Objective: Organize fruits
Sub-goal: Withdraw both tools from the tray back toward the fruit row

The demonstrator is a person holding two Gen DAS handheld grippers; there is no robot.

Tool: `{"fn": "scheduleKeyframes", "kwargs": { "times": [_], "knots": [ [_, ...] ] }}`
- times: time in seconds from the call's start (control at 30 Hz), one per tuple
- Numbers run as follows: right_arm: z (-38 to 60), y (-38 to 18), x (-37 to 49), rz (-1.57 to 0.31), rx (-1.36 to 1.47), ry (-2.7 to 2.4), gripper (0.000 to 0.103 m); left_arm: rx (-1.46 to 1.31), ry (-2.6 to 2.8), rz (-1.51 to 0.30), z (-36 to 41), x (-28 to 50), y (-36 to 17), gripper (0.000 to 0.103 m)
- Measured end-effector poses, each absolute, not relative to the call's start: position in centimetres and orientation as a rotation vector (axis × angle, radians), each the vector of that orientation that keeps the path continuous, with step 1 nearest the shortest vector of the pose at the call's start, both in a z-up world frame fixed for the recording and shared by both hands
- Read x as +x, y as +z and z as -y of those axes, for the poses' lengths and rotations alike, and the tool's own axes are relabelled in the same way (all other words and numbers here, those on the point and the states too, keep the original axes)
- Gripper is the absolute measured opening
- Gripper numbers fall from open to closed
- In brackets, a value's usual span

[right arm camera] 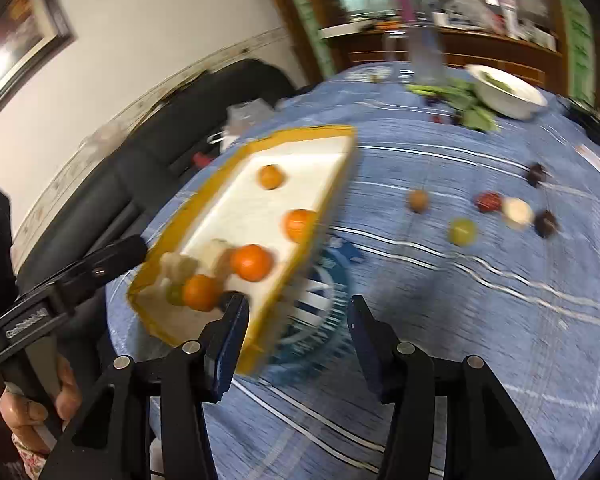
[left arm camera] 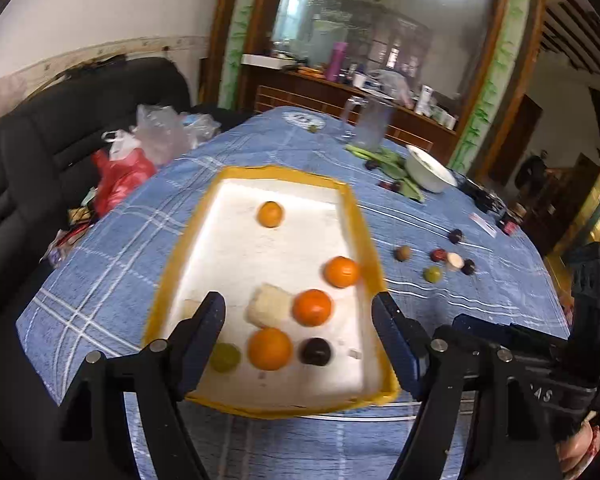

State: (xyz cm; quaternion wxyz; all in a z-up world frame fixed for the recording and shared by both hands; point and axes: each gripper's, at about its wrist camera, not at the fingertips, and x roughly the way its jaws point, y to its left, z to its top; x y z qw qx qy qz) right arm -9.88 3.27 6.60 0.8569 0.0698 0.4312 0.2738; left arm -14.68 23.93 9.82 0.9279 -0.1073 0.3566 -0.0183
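Note:
A white foam tray with a yellow rim (left arm camera: 360, 216) lies on the blue checked tablecloth. It holds several oranges (left arm camera: 270, 349), a dark plum (left arm camera: 316, 351), a green fruit (left arm camera: 225, 357) and a pale lump (left arm camera: 269, 306). My left gripper (left arm camera: 299, 300) hangs open above the tray's near end, nothing between its fingers. My right gripper (right arm camera: 298, 300) is open and empty over the cloth beside the tray's (right arm camera: 332, 208) near right corner. Several small loose fruits lie on the cloth to the right, among them a green one (right arm camera: 463, 231), a brown one (right arm camera: 418, 201) and a dark one (right arm camera: 546, 223).
A white bowl (left arm camera: 430, 174), green leaves (left arm camera: 396, 168) and a clear jug (left arm camera: 370, 124) stand at the table's far end. Plastic bags (left arm camera: 124, 172) sit on a black sofa (left arm camera: 40, 140) to the left. A hand (right arm camera: 40, 404) holds the left gripper's handle.

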Motion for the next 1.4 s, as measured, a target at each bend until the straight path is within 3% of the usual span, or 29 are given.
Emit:
{"fn": "scheduleKeyframes", "kwargs": {
  "times": [0.23, 0.33, 0.6, 0.87, 1.0, 1.4],
  "knots": [
    [6.1, 6.8, -12.0, -0.862, 0.283, 0.404, 0.055, -0.204, -0.205, -0.805, -17.5, -11.9, 10.0, 0.077],
    [10.3, 7.2, -13.7, -0.828, 0.298, 0.312, 0.062, -0.206, -0.296, -0.828, -14.0, -11.3, 10.0, 0.077],
    [18.1, 7.4, -17.4, -0.795, 0.393, 0.156, 0.063, -0.169, -0.503, -0.890, -5.5, -12.4, 9.9, 0.077],
    [21.3, 6.1, -19.5, -0.803, 0.453, 0.108, 0.063, -0.169, -0.520, -0.913, -3.7, -13.0, 10.1, 0.080],
    [21.8, 5.9, -19.8, -0.801, 0.458, 0.102, 0.063, -0.168, -0.467, -0.890, -3.5, -12.8, 10.2, 0.091],
    [22.2, 4.6, -18.4, -0.835, 0.469, 0.067, 0.064, -0.167, -0.462, -0.911, -3.9, -10.6, 9.7, 0.091]
  ]
}}
